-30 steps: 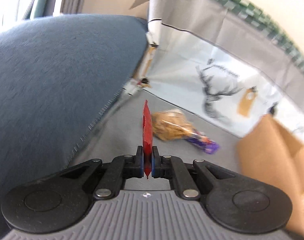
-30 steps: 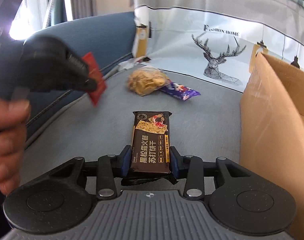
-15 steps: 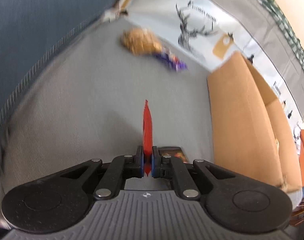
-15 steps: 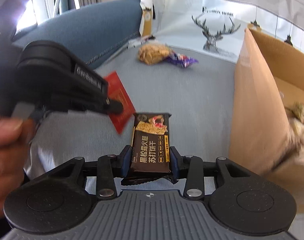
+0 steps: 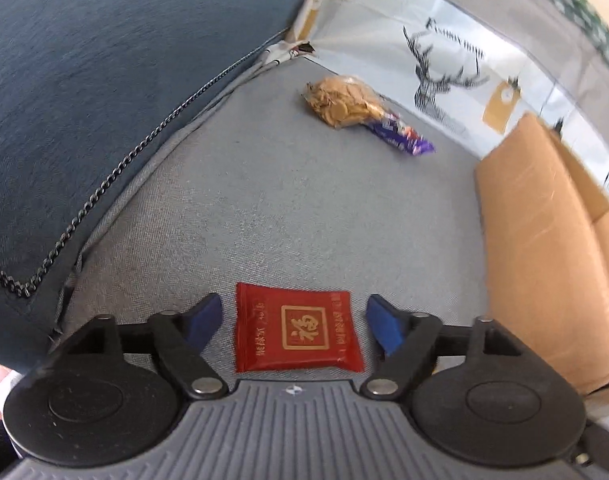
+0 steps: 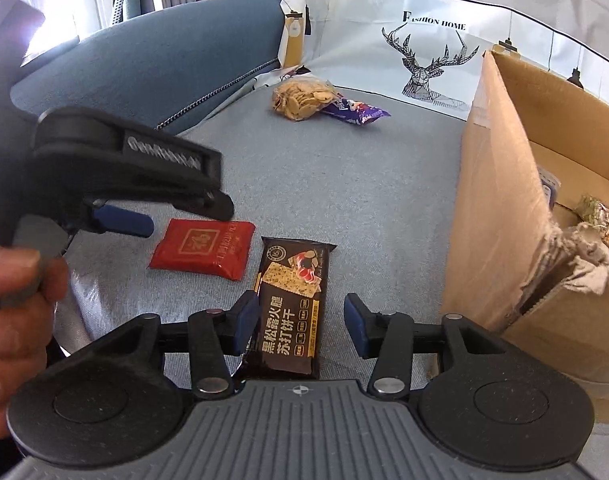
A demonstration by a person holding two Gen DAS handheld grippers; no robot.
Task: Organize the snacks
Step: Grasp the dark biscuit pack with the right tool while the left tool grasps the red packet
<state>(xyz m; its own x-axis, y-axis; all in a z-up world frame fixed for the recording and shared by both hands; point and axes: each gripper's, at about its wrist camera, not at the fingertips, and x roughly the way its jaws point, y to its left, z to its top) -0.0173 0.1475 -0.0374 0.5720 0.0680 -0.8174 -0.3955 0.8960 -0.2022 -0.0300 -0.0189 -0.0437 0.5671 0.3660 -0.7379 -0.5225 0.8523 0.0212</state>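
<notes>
A red square snack packet point(image 5: 300, 328) lies flat on the grey sofa seat point(image 5: 264, 208). My left gripper point(image 5: 294, 310) hovers over it with its jaws opening wide, one pad on each side and neither touching it. In the right wrist view the same red packet point(image 6: 202, 248) lies below the left gripper's blue finger point(image 6: 122, 216). A dark cracker packet point(image 6: 290, 308) lies lengthwise between the jaws of my right gripper point(image 6: 300, 322), which are opening. The right pad stands clear of it and the left pad sits right at its edge.
An open cardboard box point(image 6: 500, 184) with snacks inside stands at the right. A clear bag of chips point(image 6: 302, 98) and a purple wrapper point(image 6: 356, 112) lie farther back on the seat. A blue cushion point(image 5: 104, 100) rises at the left. A hand point(image 6: 12, 304) holds the left gripper.
The left gripper, shut on the upright red packet before, has opened and the packet now lies flat. The right jaws have widened off the dark packet. Both grippers moved toward the seat's front.
</notes>
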